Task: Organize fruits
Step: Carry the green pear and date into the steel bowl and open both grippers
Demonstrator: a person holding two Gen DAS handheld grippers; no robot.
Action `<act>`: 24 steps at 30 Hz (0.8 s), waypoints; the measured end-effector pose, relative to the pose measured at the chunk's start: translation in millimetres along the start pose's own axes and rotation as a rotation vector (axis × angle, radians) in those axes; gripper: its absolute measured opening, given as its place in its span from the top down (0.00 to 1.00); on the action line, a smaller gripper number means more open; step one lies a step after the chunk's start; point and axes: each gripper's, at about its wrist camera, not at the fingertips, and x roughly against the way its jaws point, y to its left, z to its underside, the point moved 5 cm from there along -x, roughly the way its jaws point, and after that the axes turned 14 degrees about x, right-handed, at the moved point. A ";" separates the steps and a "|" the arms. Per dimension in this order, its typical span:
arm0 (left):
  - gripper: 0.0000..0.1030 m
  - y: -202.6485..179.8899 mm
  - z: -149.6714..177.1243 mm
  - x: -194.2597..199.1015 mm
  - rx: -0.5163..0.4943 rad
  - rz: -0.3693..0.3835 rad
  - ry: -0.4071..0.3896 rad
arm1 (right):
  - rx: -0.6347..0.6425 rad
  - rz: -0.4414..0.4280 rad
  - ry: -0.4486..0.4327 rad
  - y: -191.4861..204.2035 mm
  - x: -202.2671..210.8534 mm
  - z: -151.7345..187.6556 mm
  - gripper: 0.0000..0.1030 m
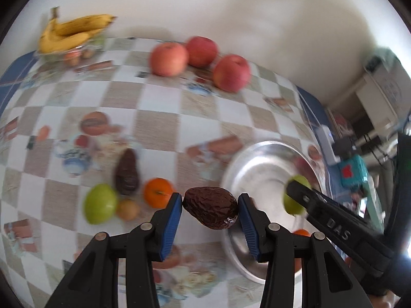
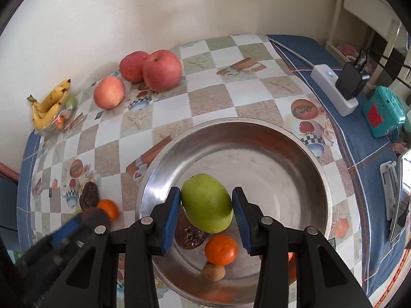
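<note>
Avocado [image 1: 210, 207] pinched in the left claw [image 1: 210, 206] above the counter [image 1: 154, 128], green mango [image 2: 206, 203] seemingly gripped by the right claw [image 2: 206, 205] over the bowl [image 2: 282, 159].

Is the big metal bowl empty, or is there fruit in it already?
Not empty. The metal bowl already holds an orange, a small brown fruit and a dark fruit.

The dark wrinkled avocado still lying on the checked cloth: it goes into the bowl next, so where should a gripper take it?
Grip the dark wrinkled avocado across its wide lower belly from above, fingers either side. It lies flat, narrow end towards the wall; the green fruit and orange tangerine crowd its base.
</note>
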 end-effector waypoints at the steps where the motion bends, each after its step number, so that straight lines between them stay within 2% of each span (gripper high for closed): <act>1: 0.53 -5.7 3.2 -3.6 -0.013 -0.002 0.008 | -0.004 -0.002 -0.002 -2.1 -1.3 0.6 0.58; 12: 0.54 -24.0 20.2 -40.3 -0.073 -0.037 0.053 | -0.073 0.007 0.096 -30.6 -37.7 25.6 0.58; 24: 0.52 -27.0 23.3 -37.5 -0.082 -0.028 0.058 | -0.047 0.044 0.057 -31.6 -22.9 21.2 0.58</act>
